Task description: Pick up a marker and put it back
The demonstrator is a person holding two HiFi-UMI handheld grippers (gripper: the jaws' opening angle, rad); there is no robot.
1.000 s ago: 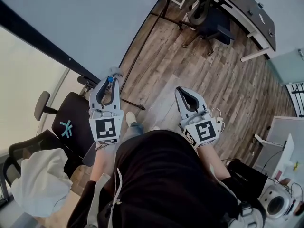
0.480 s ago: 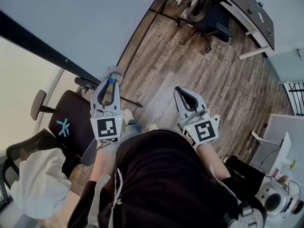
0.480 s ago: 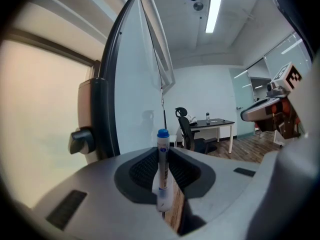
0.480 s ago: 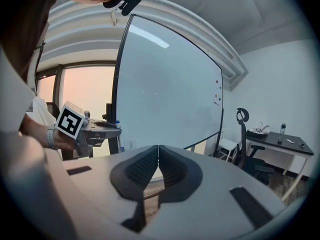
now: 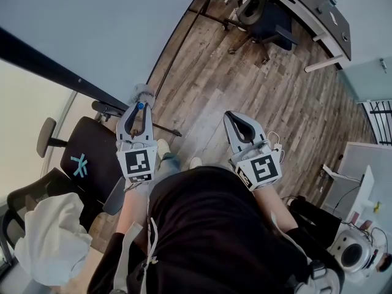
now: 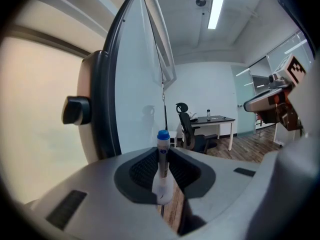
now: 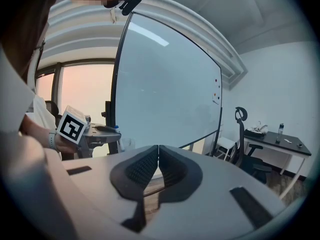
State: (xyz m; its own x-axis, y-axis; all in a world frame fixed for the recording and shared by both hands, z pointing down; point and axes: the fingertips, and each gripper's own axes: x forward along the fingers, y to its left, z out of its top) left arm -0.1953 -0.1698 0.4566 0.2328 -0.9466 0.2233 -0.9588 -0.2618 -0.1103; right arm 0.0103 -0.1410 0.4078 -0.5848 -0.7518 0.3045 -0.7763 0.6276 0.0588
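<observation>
My left gripper (image 5: 140,107) is shut on a marker (image 6: 162,166) with a blue cap (image 5: 140,104), held upright between the jaws in the left gripper view. It hovers close to the lower edge of the whiteboard (image 5: 104,29), whose dark frame (image 6: 107,99) fills the left of that view. My right gripper (image 5: 235,120) is shut with nothing between its jaws, out over the wood floor to the right. From the right gripper view the left gripper (image 7: 95,130) and its marker show at the left before the whiteboard (image 7: 165,84).
A black office chair (image 5: 86,158) with a white cloth (image 5: 52,234) stands at the left. A desk (image 5: 318,11) and another chair (image 5: 263,17) are at the far top right. White equipment (image 5: 358,250) sits at the bottom right. Wood floor (image 5: 245,84) lies between.
My left gripper with the marker has moved slightly up toward the whiteboard's lower edge. The right gripper has stayed almost still.
</observation>
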